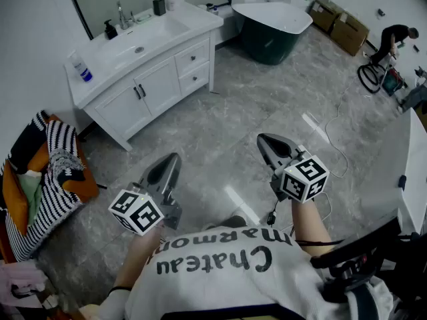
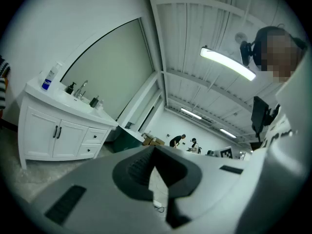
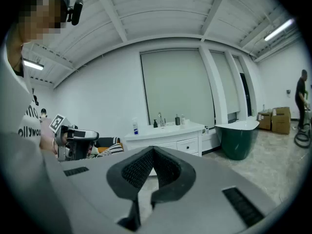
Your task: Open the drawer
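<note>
- Closest in, filling the bottom of the head view: white printed shirt (image 1: 227,272), with a forearm reaching forward at each side.
- Just ahead of the shirt, held over the grey marbled floor (image 1: 220,125): left gripper (image 1: 172,160), pointing up and to the right in the head view, roughly level.
- Seen in the left gripper view, jaws closed tip to tip, nothing between them.
- Held just beside it, a little further forward: right gripper (image 1: 261,139), tipped slightly downward.
- Seen in the right gripper view, jaws likewise pressed together and empty.
- Well apart from both grippers, against the wall at upper left: white vanity (image 1: 160,85), with a bottle (image 1: 81,69) standing on its top near the left end.
- Set in the vanity's right-hand part, one above the other: upper drawer (image 1: 192,55) and lower drawer (image 1: 195,79), both flush with the front, untouched.
- Just beyond the vanity's right end: dark green bathtub (image 1: 273,25).
- Draped over an orange seat at the left edge: striped cloth (image 1: 47,172).
- Far off at upper right: cardboard boxes (image 1: 347,25) and a bending person (image 1: 393,39).
</note>
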### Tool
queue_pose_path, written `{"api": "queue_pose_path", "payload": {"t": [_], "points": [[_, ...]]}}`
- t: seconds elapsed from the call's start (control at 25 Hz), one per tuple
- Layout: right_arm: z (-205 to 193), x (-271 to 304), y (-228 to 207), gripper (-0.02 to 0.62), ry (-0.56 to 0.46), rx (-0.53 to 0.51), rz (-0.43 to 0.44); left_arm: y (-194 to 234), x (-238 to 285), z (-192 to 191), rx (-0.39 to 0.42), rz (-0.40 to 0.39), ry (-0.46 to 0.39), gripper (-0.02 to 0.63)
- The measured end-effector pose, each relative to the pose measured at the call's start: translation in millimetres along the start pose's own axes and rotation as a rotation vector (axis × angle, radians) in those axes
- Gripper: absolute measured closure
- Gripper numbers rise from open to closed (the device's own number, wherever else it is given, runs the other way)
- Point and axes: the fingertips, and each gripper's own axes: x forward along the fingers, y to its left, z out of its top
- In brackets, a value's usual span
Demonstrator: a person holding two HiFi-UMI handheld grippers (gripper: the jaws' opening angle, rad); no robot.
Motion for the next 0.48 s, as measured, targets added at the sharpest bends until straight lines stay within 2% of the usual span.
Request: {"api": "queue_pose_path", "payload": {"t": [0.32, 0.48], "points": [[-3, 0, 3, 0.591, 0.002, -0.008, -0.019, 1, -8, 0, -0.001, -0.007, -0.002, 0.603], [6, 2, 8, 0.591, -0.043, 0.015, -0.021, 3, -15, 11, 0.004, -0.014, -0.037, 0.604]]}}
